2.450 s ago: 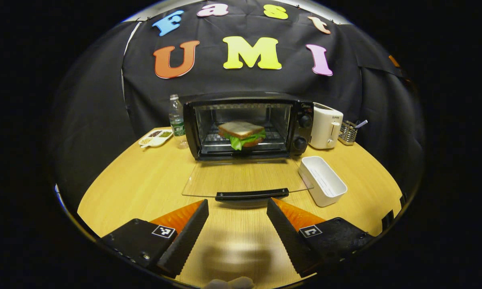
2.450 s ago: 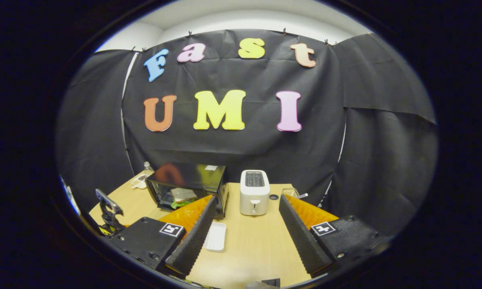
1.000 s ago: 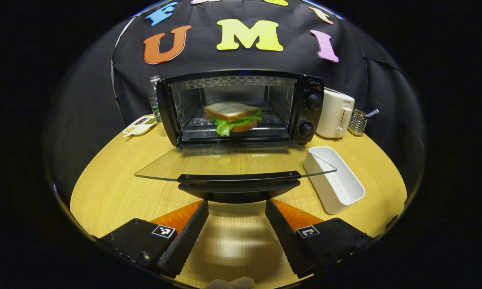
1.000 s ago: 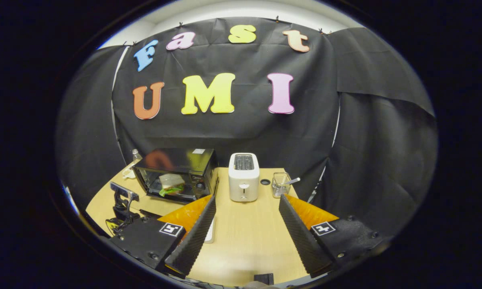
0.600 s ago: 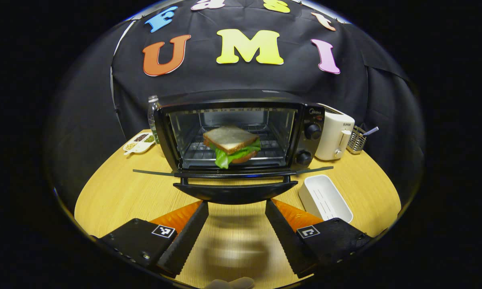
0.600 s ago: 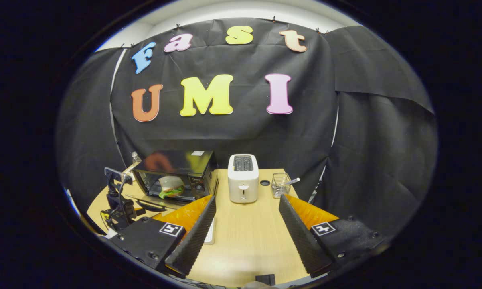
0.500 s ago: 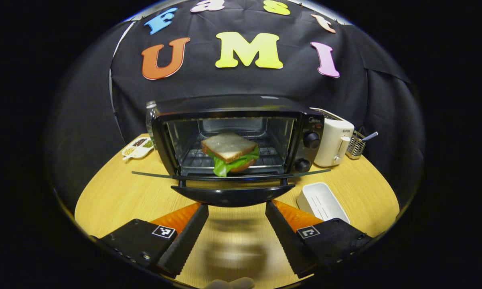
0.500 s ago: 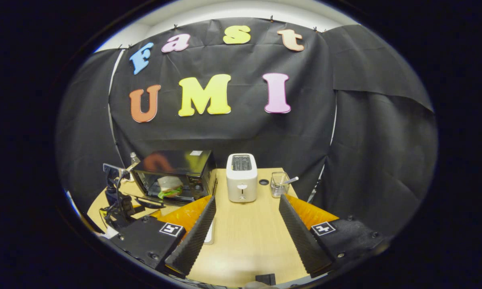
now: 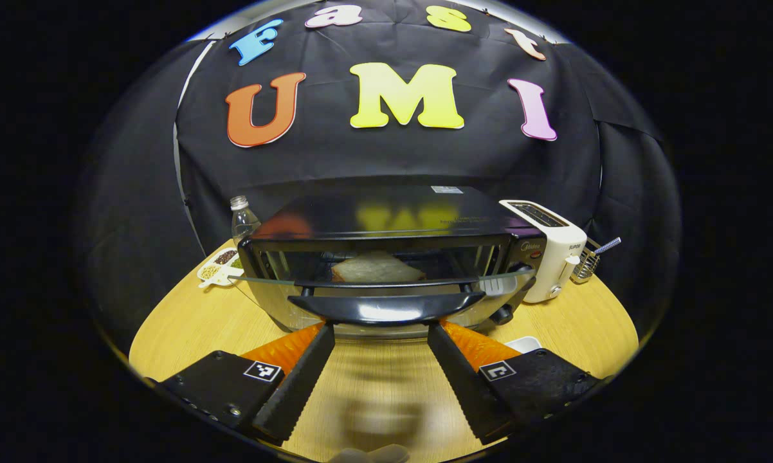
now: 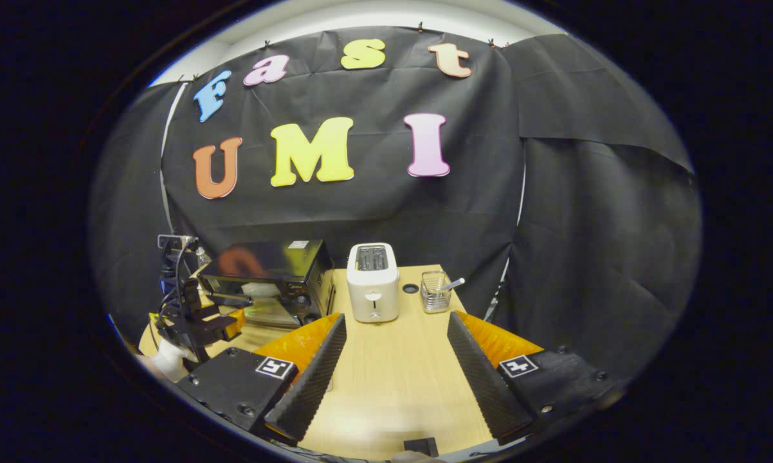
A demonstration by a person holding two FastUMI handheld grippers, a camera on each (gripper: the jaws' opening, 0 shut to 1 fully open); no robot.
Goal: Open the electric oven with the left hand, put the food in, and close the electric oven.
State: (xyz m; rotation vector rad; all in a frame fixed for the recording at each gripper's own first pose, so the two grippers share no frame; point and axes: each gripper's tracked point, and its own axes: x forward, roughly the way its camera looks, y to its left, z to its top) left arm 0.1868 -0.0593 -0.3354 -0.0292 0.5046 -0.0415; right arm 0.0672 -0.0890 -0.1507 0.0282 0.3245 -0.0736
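The black electric oven (image 9: 386,215) stands mid-table with its glass door (image 9: 277,292) tilted partway up. A sandwich (image 9: 377,267) shows dimly through the glass, on the rack inside. My left gripper (image 9: 380,333) is open, its fingertips just under the door's black handle (image 9: 383,307), which spans the gap between them. In the right gripper view the oven (image 10: 267,270) sits at the left with the left gripper (image 10: 197,318) and a hand in front of it. My right gripper (image 10: 396,321) is open and holds nothing, above the table's right half.
A water bottle (image 9: 242,218) and a divided dish (image 9: 219,265) sit left of the oven. A white toaster (image 9: 554,254), a wire basket (image 9: 586,263) and a white tray (image 9: 525,344) are on its right. The toaster (image 10: 373,283) faces my right gripper.
The oven door has swung up from lying flat to steeply tilted, lifted at its handle as my left gripper rose and moved in. The right gripper has hardly moved.
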